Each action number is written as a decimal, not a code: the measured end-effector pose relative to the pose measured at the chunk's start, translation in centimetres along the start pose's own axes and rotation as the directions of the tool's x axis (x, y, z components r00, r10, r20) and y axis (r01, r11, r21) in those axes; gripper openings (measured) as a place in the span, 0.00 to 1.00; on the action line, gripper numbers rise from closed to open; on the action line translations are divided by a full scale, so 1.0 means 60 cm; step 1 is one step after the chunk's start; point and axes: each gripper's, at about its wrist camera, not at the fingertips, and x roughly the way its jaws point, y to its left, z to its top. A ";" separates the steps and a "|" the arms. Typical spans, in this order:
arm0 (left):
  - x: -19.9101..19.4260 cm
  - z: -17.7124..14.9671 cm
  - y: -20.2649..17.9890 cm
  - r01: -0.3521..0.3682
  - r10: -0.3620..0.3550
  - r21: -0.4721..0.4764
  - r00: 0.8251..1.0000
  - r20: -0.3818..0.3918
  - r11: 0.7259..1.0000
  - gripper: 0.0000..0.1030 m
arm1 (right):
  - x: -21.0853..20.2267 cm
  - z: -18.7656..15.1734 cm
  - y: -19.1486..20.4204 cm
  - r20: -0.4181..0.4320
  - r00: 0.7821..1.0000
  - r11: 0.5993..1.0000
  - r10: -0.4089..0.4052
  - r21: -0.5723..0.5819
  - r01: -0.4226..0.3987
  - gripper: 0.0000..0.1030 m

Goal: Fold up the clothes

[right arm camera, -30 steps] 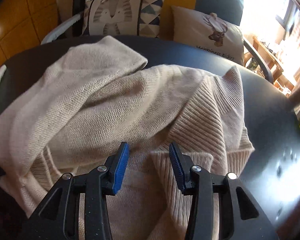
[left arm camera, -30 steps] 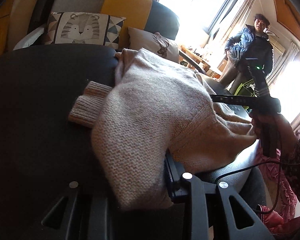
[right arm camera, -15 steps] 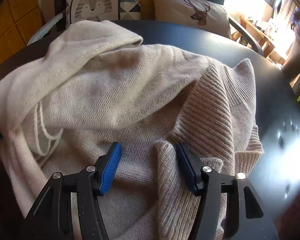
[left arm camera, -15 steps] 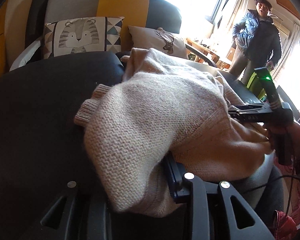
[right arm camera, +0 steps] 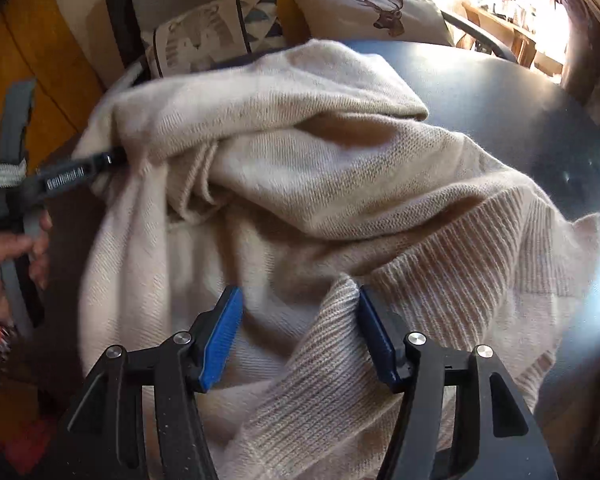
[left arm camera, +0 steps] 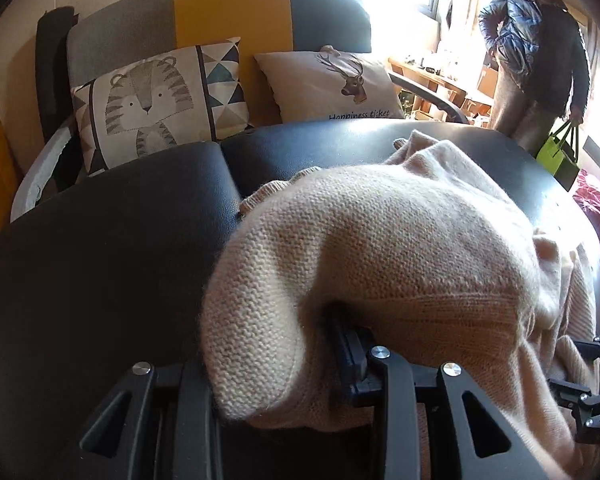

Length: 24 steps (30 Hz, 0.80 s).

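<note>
Lifted higher now, beige knit sweater [right arm camera: 300, 168] bunches in rumpled folds

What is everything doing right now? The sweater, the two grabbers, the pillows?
Sweater: crumpled, unfolded, one side lifted.
Left gripper: shut on sweater.
Right gripper: open, ribbed fabric between its fingers.
Tiger pillow: upright against chair.
Deer pillow: leaning against chair.
</note>
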 end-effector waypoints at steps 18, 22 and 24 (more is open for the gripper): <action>-0.099 -0.049 0.015 0.133 -0.115 -0.180 0.988 0.105 0.975 0.28 | 0.115 0.147 -0.112 0.131 0.935 0.796 0.330 0.494 -0.350 0.25; -0.093 -0.063 0.063 0.174 -0.155 -0.293 0.984 0.088 0.940 0.28 | 0.091 0.160 -0.083 0.168 0.926 0.816 0.337 0.438 -0.377 0.05; -0.092 -0.075 0.077 0.192 -0.173 -0.312 0.981 0.089 0.930 0.28 | 0.079 0.167 -0.068 0.186 0.921 0.826 0.341 0.409 -0.389 0.05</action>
